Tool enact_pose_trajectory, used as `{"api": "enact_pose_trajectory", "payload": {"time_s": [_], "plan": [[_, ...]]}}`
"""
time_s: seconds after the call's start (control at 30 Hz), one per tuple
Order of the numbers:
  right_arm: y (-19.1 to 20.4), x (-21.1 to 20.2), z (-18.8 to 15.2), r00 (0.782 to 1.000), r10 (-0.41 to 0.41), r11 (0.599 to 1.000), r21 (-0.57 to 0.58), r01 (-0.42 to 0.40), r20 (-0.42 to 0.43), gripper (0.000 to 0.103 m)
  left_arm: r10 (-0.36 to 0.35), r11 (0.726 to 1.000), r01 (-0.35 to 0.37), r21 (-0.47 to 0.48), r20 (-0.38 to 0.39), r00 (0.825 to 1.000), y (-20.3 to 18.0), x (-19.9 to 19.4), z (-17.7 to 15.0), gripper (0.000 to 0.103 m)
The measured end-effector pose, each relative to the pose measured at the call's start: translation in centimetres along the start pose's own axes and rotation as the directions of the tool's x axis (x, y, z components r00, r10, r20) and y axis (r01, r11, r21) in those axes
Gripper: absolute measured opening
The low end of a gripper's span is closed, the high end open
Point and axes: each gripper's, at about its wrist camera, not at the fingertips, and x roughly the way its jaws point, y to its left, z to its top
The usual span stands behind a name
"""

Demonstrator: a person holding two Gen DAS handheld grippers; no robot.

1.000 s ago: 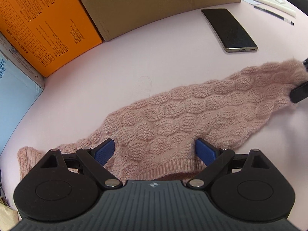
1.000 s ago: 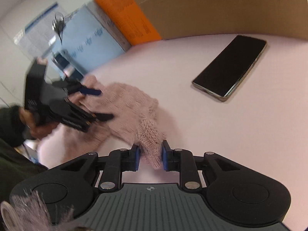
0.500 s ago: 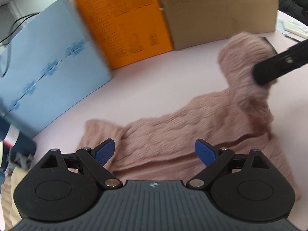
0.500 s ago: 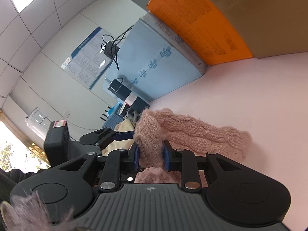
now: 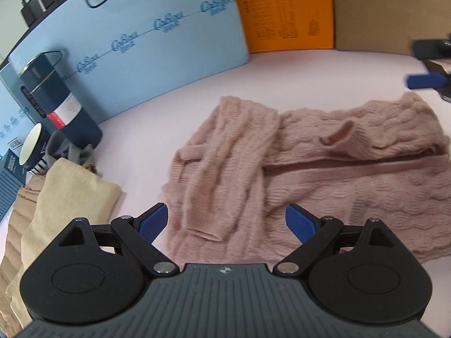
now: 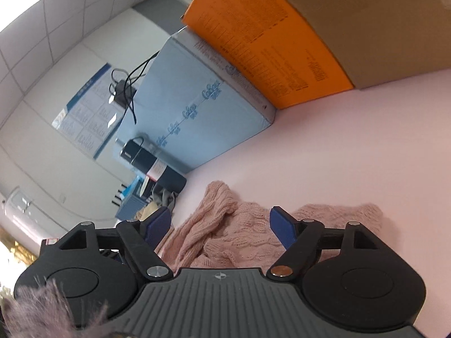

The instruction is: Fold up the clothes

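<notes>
A pink cable-knit sweater point(image 5: 324, 166) lies bunched on the pale pink table point(image 5: 197, 95), one sleeve folded across its left part. My left gripper point(image 5: 227, 221) hovers open just above the sweater's near edge, nothing between its blue pads. In the right wrist view the same sweater point(image 6: 239, 236) lies below my right gripper point(image 6: 220, 225), whose jaws are opening; the knit sits under the gap and the pads do not press on it. The right gripper's blue fingertip point(image 5: 422, 81) shows at the right edge of the left wrist view, above the sweater's far corner.
A light blue box point(image 5: 146, 48), an orange box point(image 5: 284, 11) and a brown carton point(image 5: 391, 8) line the table's far side. A dark bottle point(image 5: 53, 95), a cup point(image 5: 33, 146) and folded beige clothes point(image 5: 64, 205) sit at the left.
The right gripper carried the sleeve end leftward over the sweater, then opened and let it drop. The left gripper swung left, staying open, so the blue box and bottle came into view.
</notes>
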Motion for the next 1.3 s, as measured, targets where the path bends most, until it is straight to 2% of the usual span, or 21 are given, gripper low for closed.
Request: {"api": "enact_pose_trajectory", "payload": {"time_s": [0.13,0.2,0.3,0.4,0.5,0.57,0.63,0.8,0.97,1.13,1.2,1.3], "plan": [[-1.3,-0.2,-2.2,0.997,-0.063,0.995,0.074,0.060,0.035,0.081,0.034,0.999,-0.034,-0.025,-0.006,0.999,2.7,0.9,0.2,0.090],[-0.9,0.1,-3.1,0.995,-0.053,0.995,0.088,0.046,0.085,0.081,0.055,0.998,-0.055,-0.032,-0.013,0.998,4.0,1.3,0.3,0.090],[0.8,1.5,-3.9,0.991,0.022,0.996,0.084,-0.033,0.134,0.082,0.058,0.997,-0.059,-0.050,-0.019,0.998,6.0,1.7,0.2,0.090],[3.0,4.4,-4.1,0.996,0.046,0.998,0.031,-0.049,0.078,0.082,0.042,0.995,-0.046,-0.087,-0.039,0.998,8.1,2.1,-0.3,0.090],[3.6,7.6,-4.5,0.998,0.052,0.998,0.042,-0.053,0.034,0.083,0.016,0.992,-0.024,-0.127,-0.066,0.998,9.4,2.6,-1.1,0.090],[3.3,9.7,-5.2,0.999,0.035,0.996,0.083,-0.035,0.003,0.083,-0.002,0.990,-0.009,-0.139,-0.084,0.996,10.0,3.1,-1.7,0.090],[3.1,11.4,-6.0,0.997,-0.048,0.994,0.098,0.053,-0.057,0.082,-0.027,0.989,0.013,-0.145,-0.099,0.995,10.4,3.5,-2.5,0.090],[5.1,11.7,-6.7,0.997,-0.078,0.996,0.038,0.078,-0.007,0.085,-0.136,0.974,0.115,-0.195,-0.098,0.986,11.3,4.3,-3.6,0.090],[8.2,13.0,-5.6,0.993,-0.116,0.988,-0.104,0.117,0.014,0.089,-0.303,0.909,0.265,-0.322,-0.073,0.950,11.9,5.0,-4.2,0.090],[12.1,17.6,-3.1,0.978,-0.196,0.946,-0.277,0.171,-0.066,0.091,-0.381,0.876,0.337,-0.346,-0.065,0.922,11.2,5.5,-4.4,0.090],[13.6,20.2,-2.5,0.961,-0.247,0.913,-0.363,0.187,-0.125,0.091,-0.396,0.871,0.347,-0.348,-0.079,0.915,10.8,6.0,-4.7,0.090],[15.5,23.4,-1.3,0.936,-0.311,0.818,-0.548,0.174,-0.168,0.091,-0.391,0.874,0.340,-0.346,-0.088,0.916,10.2,6.2,-4.8,0.091]]}}
